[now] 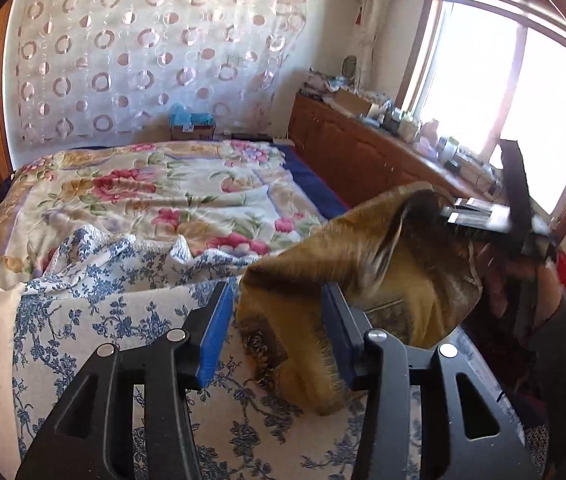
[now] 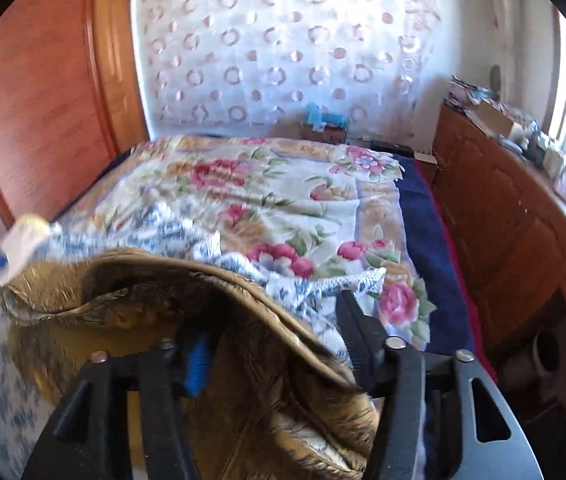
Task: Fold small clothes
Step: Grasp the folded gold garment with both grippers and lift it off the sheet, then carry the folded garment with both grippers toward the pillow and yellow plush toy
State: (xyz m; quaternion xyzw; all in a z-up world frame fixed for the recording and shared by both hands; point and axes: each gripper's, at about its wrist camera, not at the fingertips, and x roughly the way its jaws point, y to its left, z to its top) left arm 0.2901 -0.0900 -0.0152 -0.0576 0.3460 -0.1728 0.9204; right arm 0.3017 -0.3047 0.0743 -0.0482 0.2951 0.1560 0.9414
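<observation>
A golden-brown patterned cloth [image 1: 367,264] hangs lifted over the blue-and-white floral sheet [image 1: 95,320] on the bed. My left gripper [image 1: 279,320] is open; the cloth's lower end droops between its blue-padded fingers [image 1: 215,328] without being pinched. The right gripper shows at the right of the left wrist view [image 1: 483,216], holding the cloth's upper end. In the right wrist view the same cloth [image 2: 187,292] drapes across my right gripper [image 2: 283,344], hiding its fingertips. The jaws look wide apart there.
A pink-flowered quilt [image 1: 171,188] covers the far half of the bed. A wooden cabinet [image 1: 363,152] with cluttered top runs along the right under a bright window [image 1: 523,92]. A wooden wardrobe [image 2: 43,100] stands on the left. A curtain [image 1: 155,48] hangs behind.
</observation>
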